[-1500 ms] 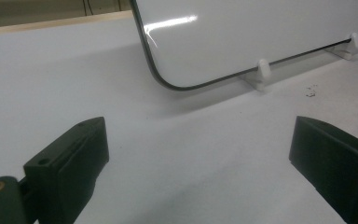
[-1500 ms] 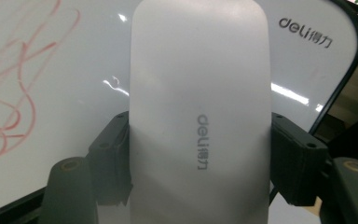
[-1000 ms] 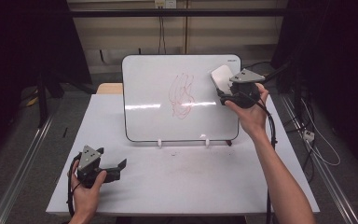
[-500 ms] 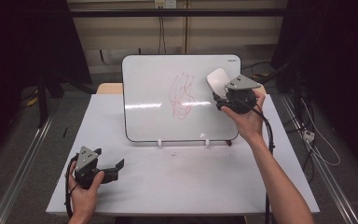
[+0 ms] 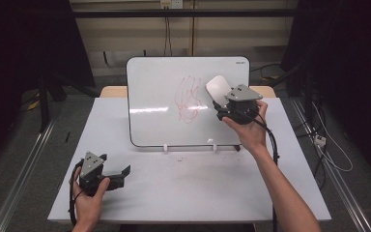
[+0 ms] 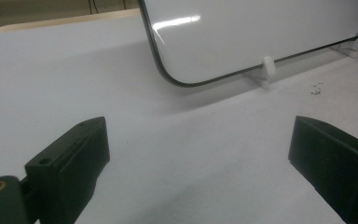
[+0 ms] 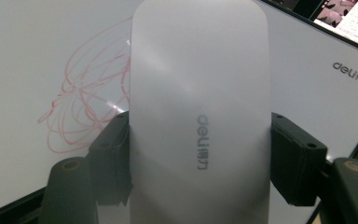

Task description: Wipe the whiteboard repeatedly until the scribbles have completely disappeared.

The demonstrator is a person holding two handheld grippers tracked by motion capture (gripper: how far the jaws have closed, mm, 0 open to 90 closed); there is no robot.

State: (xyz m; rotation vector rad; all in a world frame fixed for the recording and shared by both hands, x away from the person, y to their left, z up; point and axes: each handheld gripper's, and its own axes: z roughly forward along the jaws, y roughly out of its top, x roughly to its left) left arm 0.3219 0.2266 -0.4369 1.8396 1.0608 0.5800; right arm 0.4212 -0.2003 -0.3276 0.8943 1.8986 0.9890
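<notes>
The right tool grips a white eraser between its two jaws and holds it in front of the whiteboard, just beside the red scribble. The left tool rests low over the table with its jaws wide open and nothing between them.

Whiteboard: stands propped upright on my table, toward the far edge, resting on two small clips at its lower rim. Eraser: clamped between the jaws of my right gripper, held before the whiteboard's right half, just right of the scribble. Left gripper: in my hand at the table's near-left corner, jaws apart, well in front of the whiteboard.
</notes>
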